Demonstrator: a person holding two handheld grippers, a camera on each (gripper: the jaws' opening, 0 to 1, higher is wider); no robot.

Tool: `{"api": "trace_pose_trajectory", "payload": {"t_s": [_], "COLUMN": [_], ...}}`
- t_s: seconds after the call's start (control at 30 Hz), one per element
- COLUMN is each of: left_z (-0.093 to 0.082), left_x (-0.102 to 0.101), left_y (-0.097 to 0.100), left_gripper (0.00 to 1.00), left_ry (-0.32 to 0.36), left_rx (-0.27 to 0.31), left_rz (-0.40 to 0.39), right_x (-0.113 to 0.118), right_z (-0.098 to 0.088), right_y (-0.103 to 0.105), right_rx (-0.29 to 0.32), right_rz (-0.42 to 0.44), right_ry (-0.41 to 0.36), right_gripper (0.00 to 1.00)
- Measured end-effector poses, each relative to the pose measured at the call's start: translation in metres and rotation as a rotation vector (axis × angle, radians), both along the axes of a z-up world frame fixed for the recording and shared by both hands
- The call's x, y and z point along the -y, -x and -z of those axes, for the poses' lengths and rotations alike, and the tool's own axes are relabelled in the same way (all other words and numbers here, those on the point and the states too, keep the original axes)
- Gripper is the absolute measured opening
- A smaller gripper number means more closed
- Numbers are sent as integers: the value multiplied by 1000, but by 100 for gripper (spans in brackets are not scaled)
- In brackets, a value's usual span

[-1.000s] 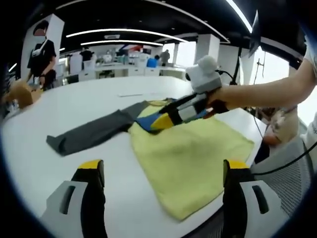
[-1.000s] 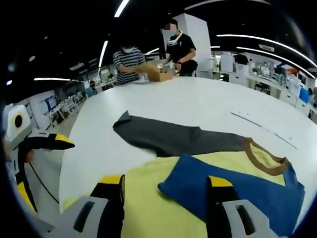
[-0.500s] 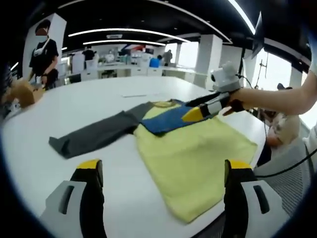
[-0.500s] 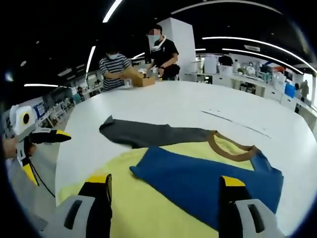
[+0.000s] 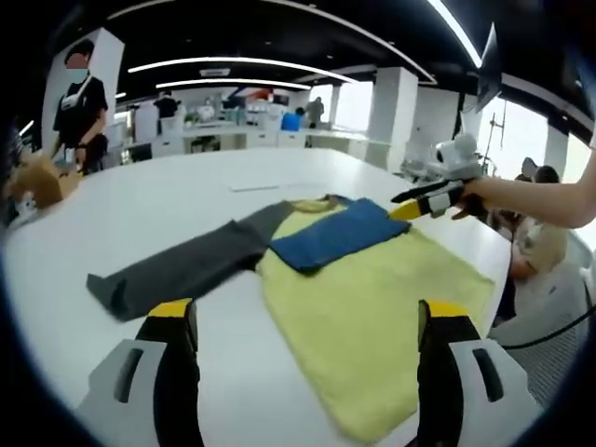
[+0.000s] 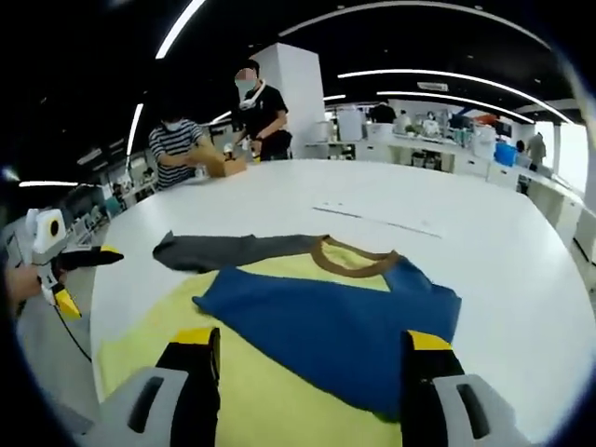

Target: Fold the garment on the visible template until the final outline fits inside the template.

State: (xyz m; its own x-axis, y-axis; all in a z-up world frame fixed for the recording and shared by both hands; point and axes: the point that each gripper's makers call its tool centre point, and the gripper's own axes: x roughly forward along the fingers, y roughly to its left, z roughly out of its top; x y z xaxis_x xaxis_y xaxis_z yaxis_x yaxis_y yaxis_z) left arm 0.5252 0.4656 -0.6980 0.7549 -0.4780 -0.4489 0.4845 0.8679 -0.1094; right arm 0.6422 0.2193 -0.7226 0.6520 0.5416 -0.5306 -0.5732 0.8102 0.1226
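On the white bench [image 5: 186,191] I see the shirt [image 5: 372,289] flat, gray sleeve [image 5: 177,270] stretched leftward; both tongs [image 5: 303,372] [image 6: 307,391] open, empty.

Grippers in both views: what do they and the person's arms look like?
Each gripper, left and right, has two black jaws capped with yellow tips on light grey housings. Seen from the left gripper view, the right gripper carries a white box, and the forearm behind it is unsleeved.

Garment [image 5: 354,279] lies on table [image 5: 186,196], one sleeve [image 5: 331,237] folded over it.
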Motion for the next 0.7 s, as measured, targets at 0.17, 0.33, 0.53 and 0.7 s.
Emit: {"api": "trace_pose_trajectory", "payload": {"t_s": [0.17, 0.33, 0.53, 0.7], "left_z": [4, 9, 19, 28], "left_x": [-1, -3, -4, -1], "left_y": [-16, -32, -51, -63], "left_gripper": [82, 69, 55, 49], "left_ry": [1, -23, -30, -50], "left_rx": [-4, 3, -9, -18], "left_rz": [-13, -35, -66, -66], "right_x": [24, 46, 65, 77], "right_z": [4, 11, 15, 24], "right_y": [1, 3, 1, 3], "right_rx": [-1, -14, -17, -35], "right_rz": [36, 76, 109, 124], "right_ry": [22, 44, 65, 87], "right_gripper": [60, 43, 27, 21]}}
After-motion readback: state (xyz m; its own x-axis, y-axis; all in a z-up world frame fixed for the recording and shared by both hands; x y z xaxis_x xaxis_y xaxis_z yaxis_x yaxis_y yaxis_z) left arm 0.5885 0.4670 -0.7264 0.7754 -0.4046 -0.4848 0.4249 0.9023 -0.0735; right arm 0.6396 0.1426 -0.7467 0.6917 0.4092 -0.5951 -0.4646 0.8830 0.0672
